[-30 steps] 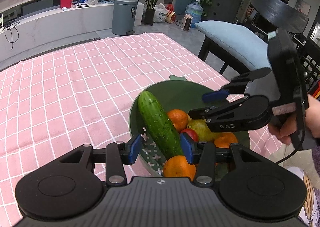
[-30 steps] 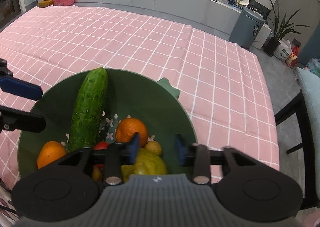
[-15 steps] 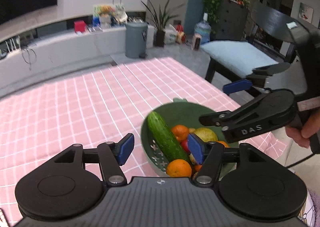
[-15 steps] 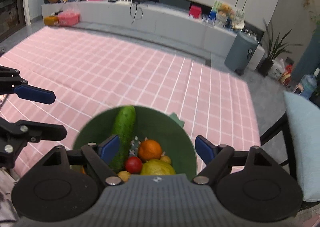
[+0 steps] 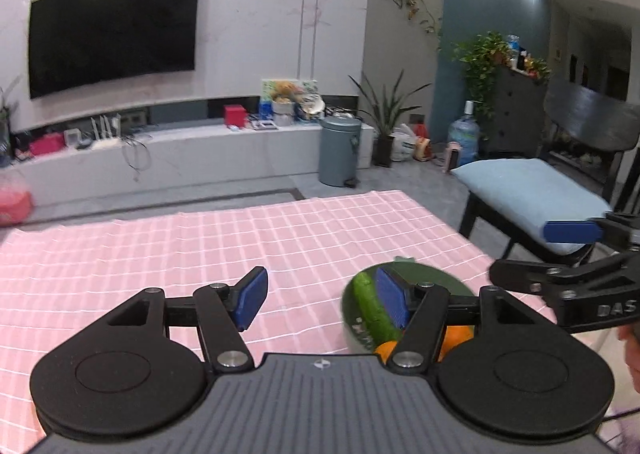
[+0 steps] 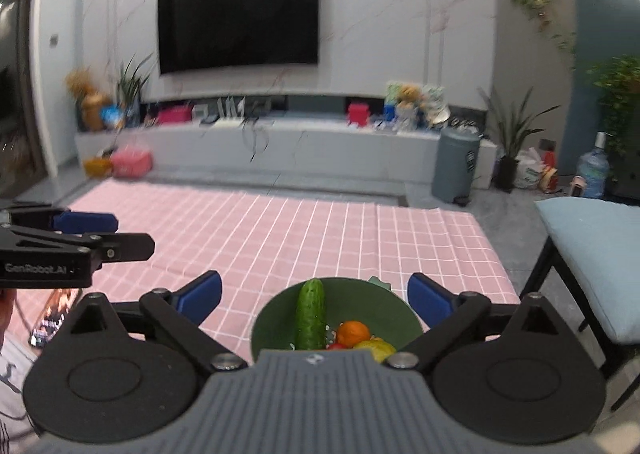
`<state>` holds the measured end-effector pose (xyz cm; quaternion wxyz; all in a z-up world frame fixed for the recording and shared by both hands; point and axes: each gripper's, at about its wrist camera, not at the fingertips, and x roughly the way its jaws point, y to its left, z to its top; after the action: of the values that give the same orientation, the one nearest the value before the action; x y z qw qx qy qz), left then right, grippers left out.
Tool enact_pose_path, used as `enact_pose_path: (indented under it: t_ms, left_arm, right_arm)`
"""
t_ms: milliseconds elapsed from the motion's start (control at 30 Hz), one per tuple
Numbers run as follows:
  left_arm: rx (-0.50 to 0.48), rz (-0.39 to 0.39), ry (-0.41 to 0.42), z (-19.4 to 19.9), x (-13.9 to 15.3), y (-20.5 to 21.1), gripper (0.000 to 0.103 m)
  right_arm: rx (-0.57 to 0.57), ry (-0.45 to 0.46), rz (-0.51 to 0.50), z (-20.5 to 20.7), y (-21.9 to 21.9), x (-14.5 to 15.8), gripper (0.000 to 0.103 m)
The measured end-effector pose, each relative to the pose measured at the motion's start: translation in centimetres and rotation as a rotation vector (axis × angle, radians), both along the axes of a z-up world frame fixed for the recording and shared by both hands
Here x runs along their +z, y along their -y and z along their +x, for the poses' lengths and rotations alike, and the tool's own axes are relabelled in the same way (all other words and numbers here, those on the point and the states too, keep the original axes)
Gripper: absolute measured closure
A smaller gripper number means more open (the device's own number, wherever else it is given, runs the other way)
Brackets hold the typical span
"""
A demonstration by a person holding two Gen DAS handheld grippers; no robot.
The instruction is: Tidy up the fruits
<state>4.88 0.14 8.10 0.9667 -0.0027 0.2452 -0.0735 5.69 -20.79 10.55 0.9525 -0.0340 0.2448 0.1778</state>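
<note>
At the far left of the right wrist view, a phone with a lit screen is seen lying near the edge of the surface, which is covered by a pink checked cloth. Just above it, the left claw is seen from the side, held above the cloth; in its own camera the left claw is shown with its blue-padded fingers spread wide apart, and nothing is held between them.

Further right, a green colander bowl is found resting on the cloth near the surface's near right corner. A cucumber is propped lengthwise inside it, leaning against the far left wall. To its right, an orange, a small red fruit and a yellow-green fruit are piled in the bottom. In the left wrist view the same bowl is partly hidden behind the claw's right finger, with the cucumber and two oranges visible.

The right claw is held above the bowl with its fingers opened wide and nothing gripped. It is seen again at the right edge of the left wrist view as the right claw, also empty.

Beyond the surface's right side, a chair with a light blue cushion is placed.
</note>
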Motion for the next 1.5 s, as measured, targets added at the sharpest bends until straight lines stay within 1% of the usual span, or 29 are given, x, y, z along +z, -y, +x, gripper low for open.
enact_pose_path:
  t_ms: [100, 200, 300, 367, 467, 533, 733, 867, 1033, 1133, 1300, 1500]
  left_arm:
    - [0.042, 0.053, 0.027, -1.1, -0.5, 0.6, 0.030]
    - [0.075, 0.072, 0.033, -2.1, -1.3, 1.0, 0.030]
    - [0.085, 0.094, 0.047, -3.1, -2.3, 1.4, 0.019]
    - [0.092, 0.101, 0.046, -3.5, -2.9, 1.6, 0.017]
    - [0.090, 0.093, 0.026, -3.8, -4.2, 1.8, 0.017]
    - [0.097, 0.106, 0.002, -3.3, -5.0, 2.0, 0.017]
    - [0.123, 0.129, -0.075, -2.3, -6.9, 2.0, 0.017]
    - [0.160, 0.146, -0.129, -2.0, -8.5, 1.6, 0.018]
    - [0.170, 0.131, -0.205, -1.4, -9.9, 1.2, 0.018]
    - [0.172, 0.143, -0.243, -1.1, -10.5, 1.2, 0.018]
    - [0.175, 0.149, -0.274, -1.0, -11.1, 1.3, 0.018]
    - [0.173, 0.145, -0.280, -1.0, -11.0, 1.2, 0.018]
  right_arm:
    - [-0.053, 0.034, 0.030, -2.3, -0.2, -1.0, 0.007]
    - [-0.111, 0.057, 0.028, -4.2, -0.5, -2.5, 0.005]
    - [-0.154, 0.056, 0.028, -5.6, -1.0, -4.1, 0.005]
    - [-0.175, 0.036, 0.045, -6.1, -1.2, -5.2, 0.005]
    - [-0.195, -0.010, 0.108, -6.7, -1.0, -6.6, 0.005]
    - [-0.202, -0.034, 0.127, -6.7, -1.2, -7.4, 0.005]
    - [-0.213, -0.050, 0.080, -6.8, -1.9, -9.2, 0.005]
    - [-0.219, -0.072, 0.091, -6.0, -1.7, -9.7, 0.005]
    - [-0.222, -0.095, 0.098, -5.2, -1.7, -10.9, 0.005]
    - [-0.217, -0.116, 0.095, -4.4, -2.0, -11.4, 0.005]
    - [-0.201, -0.115, 0.067, -4.2, -2.7, -11.7, 0.005]
    - [-0.197, -0.113, 0.054, -4.1, -3.0, -11.7, 0.005]
